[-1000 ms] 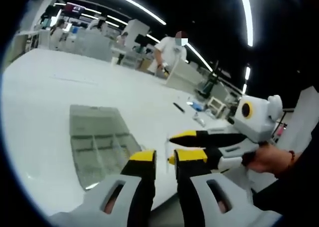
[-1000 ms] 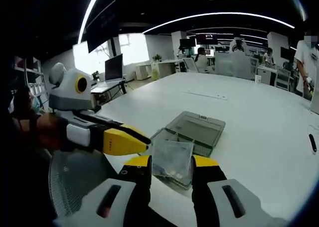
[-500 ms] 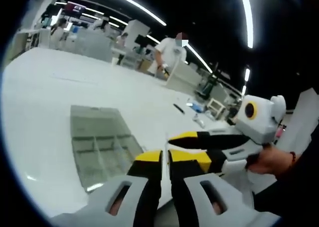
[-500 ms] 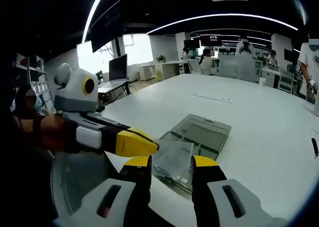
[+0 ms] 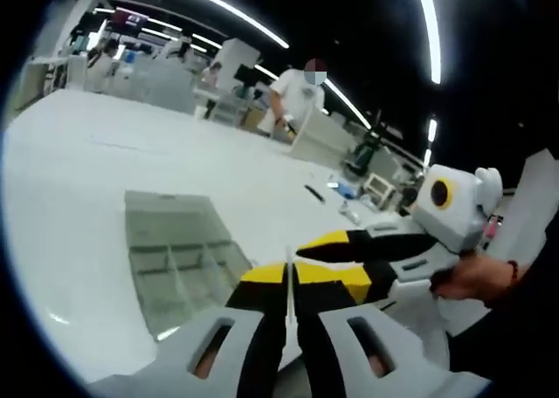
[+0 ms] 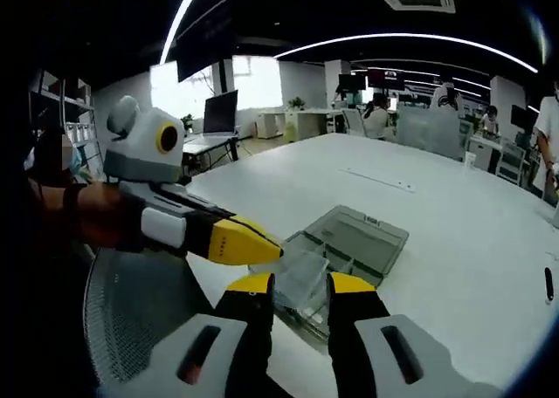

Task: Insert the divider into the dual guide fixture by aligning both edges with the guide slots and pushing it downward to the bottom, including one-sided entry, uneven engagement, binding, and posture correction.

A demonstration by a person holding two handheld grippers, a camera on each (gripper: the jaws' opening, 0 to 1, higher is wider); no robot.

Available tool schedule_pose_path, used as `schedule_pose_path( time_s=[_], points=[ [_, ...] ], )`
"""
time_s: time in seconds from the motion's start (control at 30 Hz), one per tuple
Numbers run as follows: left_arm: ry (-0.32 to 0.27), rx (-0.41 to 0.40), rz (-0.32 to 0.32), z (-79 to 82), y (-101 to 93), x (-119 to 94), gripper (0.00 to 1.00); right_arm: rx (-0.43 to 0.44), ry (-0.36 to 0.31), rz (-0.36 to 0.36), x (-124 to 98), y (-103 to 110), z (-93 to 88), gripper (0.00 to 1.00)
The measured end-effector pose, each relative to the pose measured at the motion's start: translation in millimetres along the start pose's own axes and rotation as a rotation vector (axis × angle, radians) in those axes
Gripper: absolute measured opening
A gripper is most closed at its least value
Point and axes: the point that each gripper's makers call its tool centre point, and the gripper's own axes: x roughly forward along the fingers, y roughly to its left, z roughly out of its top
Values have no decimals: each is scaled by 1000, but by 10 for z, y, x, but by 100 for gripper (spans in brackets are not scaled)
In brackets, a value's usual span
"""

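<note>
The divider (image 6: 301, 272), a thin clear plastic panel, sits between the yellow-tipped jaws of my right gripper (image 6: 301, 284), which is shut on it across its width. My left gripper (image 6: 272, 251) reaches in from the left and pinches the panel's near upper edge. In the left gripper view the divider (image 5: 289, 257) is edge-on, a pale line clamped by my left gripper (image 5: 288, 272), with the right gripper (image 5: 307, 250) arriving from the right. The guide fixture (image 6: 354, 239), a clear grey compartment box, lies on the white table just beyond the panel; the same fixture (image 5: 175, 250) appears left of the jaws.
A large white table (image 6: 454, 197) stretches out behind the box. A dark pen (image 6: 548, 284) lies near its right edge and small items (image 5: 316, 191) farther along. A grey mesh chair back (image 6: 131, 319) stands below left. A person (image 5: 297, 92) stands at a far desk.
My left gripper's jaws have closed from a clear gap onto the divider's edge. The right gripper's jaws have drawn in slightly and the panel has tilted.
</note>
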Motion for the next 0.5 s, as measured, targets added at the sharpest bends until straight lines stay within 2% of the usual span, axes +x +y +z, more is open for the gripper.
schedule_pose_path(
  time_s=[0.07, 0.23, 0.5],
  points=[
    [-4, 4, -1, 6, -5, -6, 0, 11, -4, -3, -4, -13, 3, 17],
    [10, 30, 0, -18, -4, -31, 0, -7, 25, 11, -14, 14, -55, 17],
    [44, 138, -17, -71, -4, -57, 0, -78, 55, 52, -53, 50, -57, 19]
  ],
)
